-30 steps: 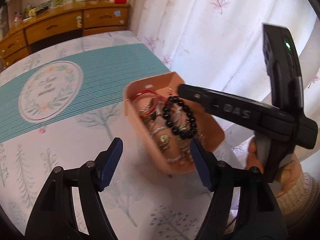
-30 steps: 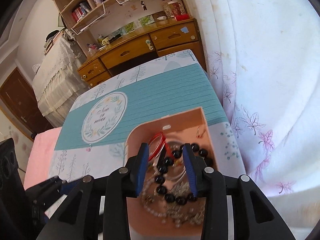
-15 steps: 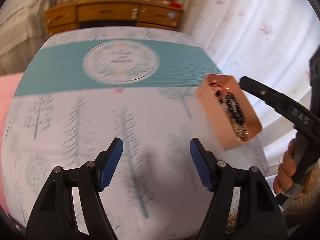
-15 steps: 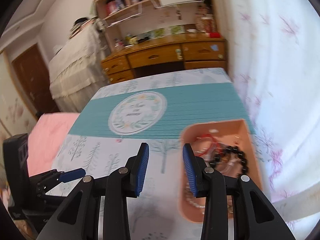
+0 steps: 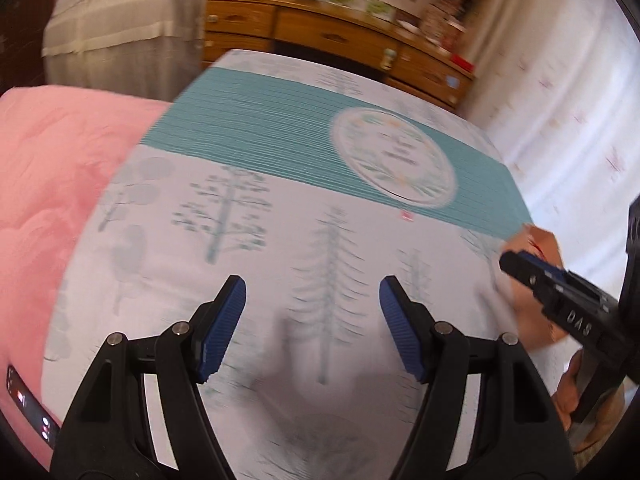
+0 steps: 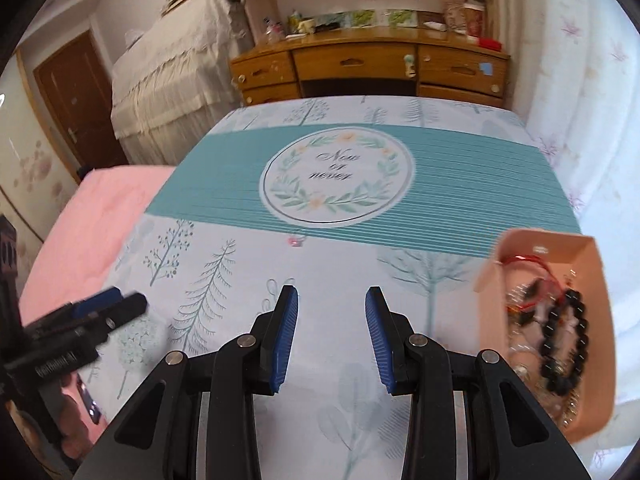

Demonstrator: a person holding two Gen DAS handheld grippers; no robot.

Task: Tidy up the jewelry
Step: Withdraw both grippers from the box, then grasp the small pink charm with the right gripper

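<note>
"Now or never" on tablecloth medallion; "DAS" on right claw.

Sat near the right edge of the bed: peach-pink jewelry box, open-topped, rectangular with rounded corners. Held a tangled heap inside: black bead bracelet lying in a loop on top, red cord curled toward the far end, silvery chains and clear beads beneath, too blurred to separate. Lay apart on the sheet, at the teal band's near edge: small pink trinket, kind unclear.
</note>
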